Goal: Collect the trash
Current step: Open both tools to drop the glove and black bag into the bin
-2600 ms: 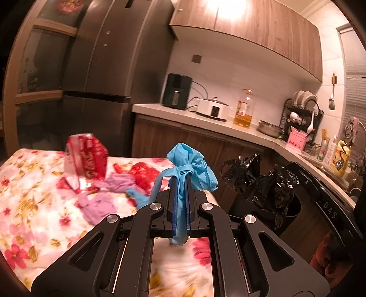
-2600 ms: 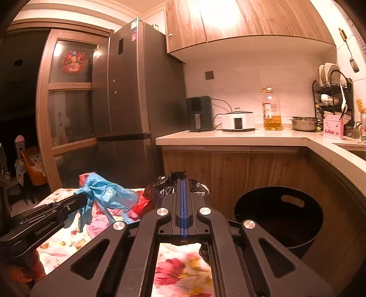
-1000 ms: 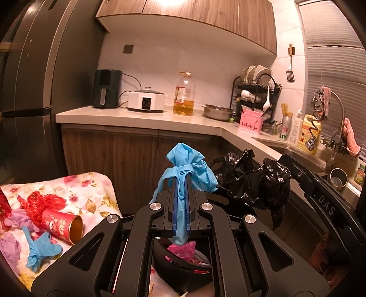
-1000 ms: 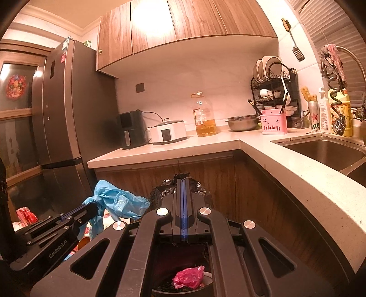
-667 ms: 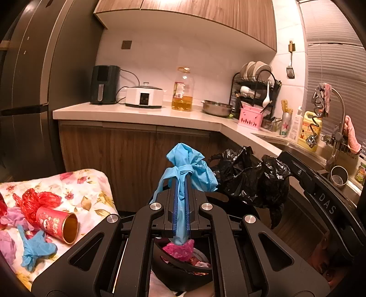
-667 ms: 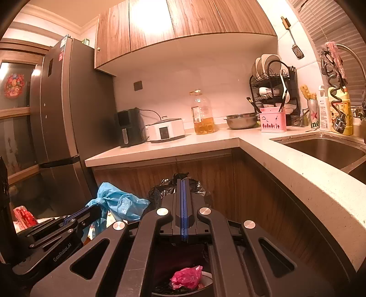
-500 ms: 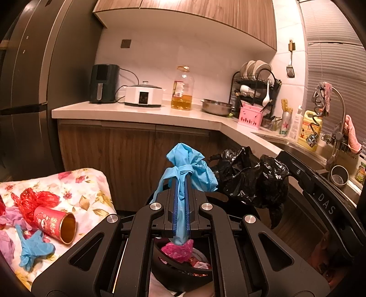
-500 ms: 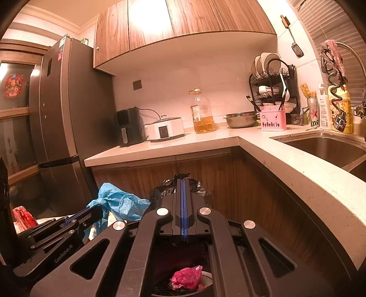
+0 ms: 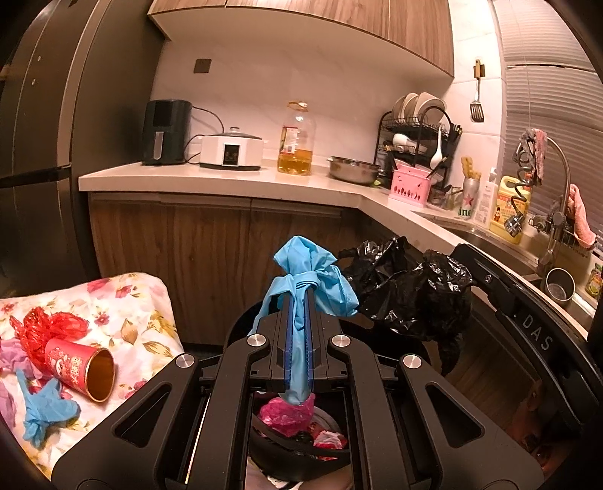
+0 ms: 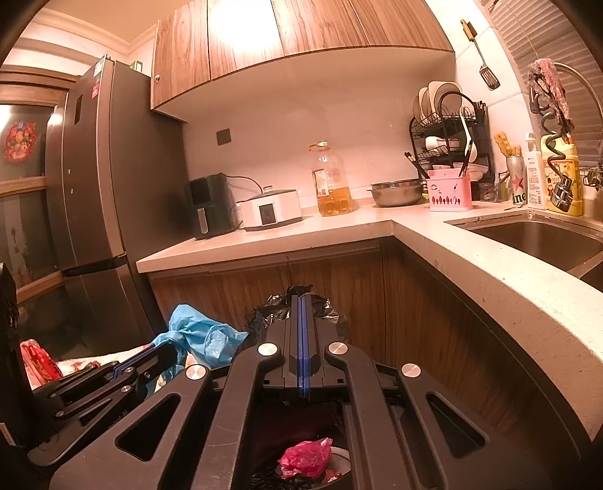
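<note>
**A home kitchen**

A pale L-shaped worktop (image 10: 377, 222) runs over wood-grain cupboards, with matching wall cupboards (image 10: 286, 30) above. A tall dark fridge (image 10: 101, 211) stands at its left end. On the worktop sit an air fryer (image 9: 164, 132), a white cooker (image 9: 230, 151), a bottle of oil (image 9: 296, 139), a steel bowl (image 9: 354, 170) and a pink cutlery holder (image 9: 409, 185). A dish rack (image 10: 448, 124) holds plates, a spatula (image 10: 486, 64) hangs on the tiled wall, and a steel sink (image 10: 539, 237) with a spring tap (image 9: 542, 158) lies beside soap bottles under window blinds (image 9: 550, 86). A floral cloth (image 9: 124, 301) carrying litter and a black bin (image 10: 301, 452) complete the lived-in look.
</note>
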Available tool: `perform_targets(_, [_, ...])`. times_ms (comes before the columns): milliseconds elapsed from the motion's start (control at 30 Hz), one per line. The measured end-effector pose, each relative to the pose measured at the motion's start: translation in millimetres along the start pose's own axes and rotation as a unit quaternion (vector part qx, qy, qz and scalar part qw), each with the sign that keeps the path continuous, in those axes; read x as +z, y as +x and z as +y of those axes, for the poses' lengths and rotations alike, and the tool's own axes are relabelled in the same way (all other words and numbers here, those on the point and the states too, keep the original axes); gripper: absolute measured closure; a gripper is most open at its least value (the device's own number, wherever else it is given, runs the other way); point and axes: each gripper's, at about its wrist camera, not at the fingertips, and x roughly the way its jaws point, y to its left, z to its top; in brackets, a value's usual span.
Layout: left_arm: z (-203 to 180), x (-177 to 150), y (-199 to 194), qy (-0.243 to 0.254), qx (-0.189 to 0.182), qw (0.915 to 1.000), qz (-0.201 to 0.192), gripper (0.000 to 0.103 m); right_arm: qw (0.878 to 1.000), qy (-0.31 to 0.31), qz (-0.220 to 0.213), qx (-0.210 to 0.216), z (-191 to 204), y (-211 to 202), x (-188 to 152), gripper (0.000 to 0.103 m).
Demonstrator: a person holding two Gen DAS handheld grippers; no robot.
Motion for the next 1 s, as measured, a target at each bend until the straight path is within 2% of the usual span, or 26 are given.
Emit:
perform_targets(333, [0.8, -7.3, 9.6, 0.000, -0.015, 0.9998, 0.014, 0.098, 1.000, 0.001, 0.011, 0.006, -3.2, 7.6, -2.0, 0.101])
perform_targets(400, [0.0, -8.6, 10.9, 0.004, -0.017, 0.9997, 0.017, 0.095, 1.000, 0.005, 0.010, 0.005, -4.8, 7.9, -2.3, 0.083])
perform_targets(467, [0.0, -9.9, 12.8, 0.007, -0.012, 0.9997, 0.021, 0.087, 1.000, 0.006, 0.010, 0.003, -6.4, 8.0, -2.3, 0.078])
perform_targets(500, [0.9, -10.7, 13.0, 0.005, -0.013, 0.9997, 0.022, 0.077, 1.000, 0.007, 0.011, 0.003, -6.6, 8.2, -2.6, 0.078])
perform_targets(533, [1.6, -11.4, 12.7, 0.004, -0.012, 0.9997, 0.022, 0.061, 1.000, 0.007, 0.011, 0.001, -7.1, 8.0, -3.0, 0.078])
perform_targets(667, [6.9, -14.6, 7.3, -0.001, -0.001, 0.9998, 0.018, 0.050, 1.000, 0.011, 0.014, -0.002, -7.7, 5.6, -5.4, 0.077])
perform_targets(733, [10.0, -15.4, 3.2, -0.004, 0.007, 0.9999, 0.015, 0.039, 1.000, 0.011, 0.015, -0.002, -6.1, 3.8, -7.0, 0.074])
perform_targets(833, [17.5, -17.2, -9.0, -0.012, 0.020, 0.9997, 0.005, 0.030, 1.000, 0.012, 0.014, 0.000, -3.3, -0.4, -9.2, 0.063])
perform_targets(867, [20.2, -18.1, -13.7, -0.014, 0.027, 0.9995, 0.001, 0.028, 1.000, 0.014, 0.013, 0.000, -2.7, -2.6, -9.9, 0.056])
perform_targets(1000, [31.4, -21.1, -31.4, -0.023, 0.051, 0.9984, -0.008, 0.024, 1.000, 0.019, 0.011, 0.002, 0.9, -8.9, -11.7, 0.045])
